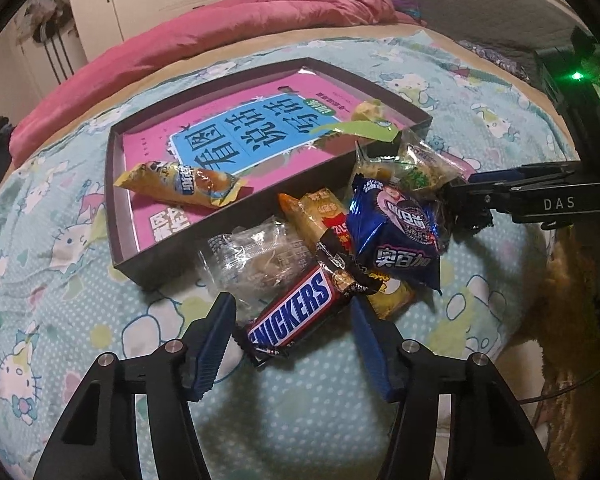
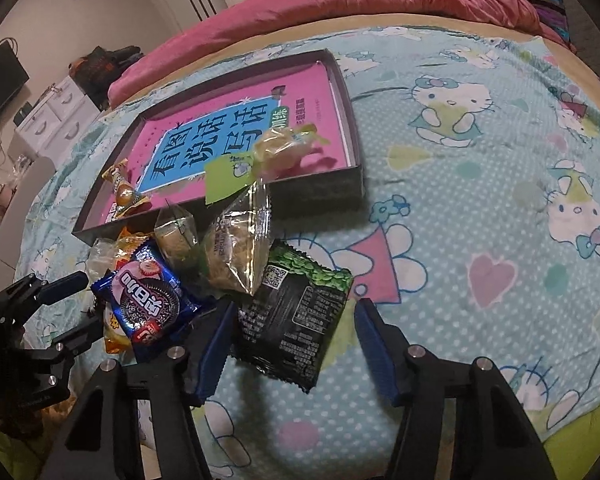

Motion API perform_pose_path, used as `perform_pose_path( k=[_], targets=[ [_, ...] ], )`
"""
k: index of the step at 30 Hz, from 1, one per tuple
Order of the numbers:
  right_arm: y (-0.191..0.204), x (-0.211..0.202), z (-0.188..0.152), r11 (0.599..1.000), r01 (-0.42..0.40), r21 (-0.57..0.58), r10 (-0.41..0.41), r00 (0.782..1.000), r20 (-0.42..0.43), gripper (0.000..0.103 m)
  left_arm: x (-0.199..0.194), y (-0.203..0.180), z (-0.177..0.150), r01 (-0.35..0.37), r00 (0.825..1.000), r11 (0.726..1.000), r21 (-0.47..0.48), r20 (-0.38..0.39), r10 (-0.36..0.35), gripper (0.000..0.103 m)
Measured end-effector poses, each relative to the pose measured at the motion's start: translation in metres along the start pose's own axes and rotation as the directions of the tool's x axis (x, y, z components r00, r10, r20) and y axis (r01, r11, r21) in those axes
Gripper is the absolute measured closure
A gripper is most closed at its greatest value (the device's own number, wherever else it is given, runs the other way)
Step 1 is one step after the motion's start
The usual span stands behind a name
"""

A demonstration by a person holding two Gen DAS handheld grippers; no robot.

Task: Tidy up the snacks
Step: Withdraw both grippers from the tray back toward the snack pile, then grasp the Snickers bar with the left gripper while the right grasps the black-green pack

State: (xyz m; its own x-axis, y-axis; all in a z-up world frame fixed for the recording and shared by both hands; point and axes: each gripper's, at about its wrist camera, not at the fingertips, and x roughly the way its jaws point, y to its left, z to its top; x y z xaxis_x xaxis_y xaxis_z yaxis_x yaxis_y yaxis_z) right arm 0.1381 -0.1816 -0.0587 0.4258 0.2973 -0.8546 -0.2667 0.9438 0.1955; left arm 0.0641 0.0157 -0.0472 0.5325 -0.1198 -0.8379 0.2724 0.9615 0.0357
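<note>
SNICKERS bar (image 1: 296, 312) between left claw (image 1: 292, 344) fingers.

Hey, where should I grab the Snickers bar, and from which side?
Grip the Snickers bar across its narrow width near the free lower-left end, coming down from above. Its upper-right end lies under other wrappers, and the left tool already straddles it, open.

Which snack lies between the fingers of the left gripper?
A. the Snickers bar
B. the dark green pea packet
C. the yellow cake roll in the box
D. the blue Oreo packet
A: in the left wrist view the Snickers bar lies between the two blue fingers of the left gripper, whose pads do not press on it.
</note>
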Motion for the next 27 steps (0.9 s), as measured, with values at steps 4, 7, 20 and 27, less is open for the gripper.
perform_pose_path(
  k=[4,7,20,27],
  targets=[
    [0.002,0.002,0.001,1.000,0.005,-0.014,-0.005,1.000,0.002,0.047,0.001,0.003,0.000,0.015,1.000,1.000,-0.016,0.000,-0.015,0.042],
    [-0.001,0.002,0.001,1.000,0.009,-0.014,-0.009,1.000,0.003,0.050,0.002,0.006,0.000,0.030,1.000,0.999,-0.031,0.000,-0.030,0.042],
    [0.007,0.005,-0.001,0.989,0.088,-0.116,-0.088,0.996,0.002,0.054,0.002,0.009,-0.001,0.052,0.999,0.997,-0.052,0.000,-0.052,0.043],
    [-0.004,0.010,0.002,0.997,0.043,-0.067,-0.041,0.999,0.019,0.061,0.008,-0.003,0.000,-0.011,1.000,0.999,-0.032,-0.022,0.010,0.041]
  ],
)
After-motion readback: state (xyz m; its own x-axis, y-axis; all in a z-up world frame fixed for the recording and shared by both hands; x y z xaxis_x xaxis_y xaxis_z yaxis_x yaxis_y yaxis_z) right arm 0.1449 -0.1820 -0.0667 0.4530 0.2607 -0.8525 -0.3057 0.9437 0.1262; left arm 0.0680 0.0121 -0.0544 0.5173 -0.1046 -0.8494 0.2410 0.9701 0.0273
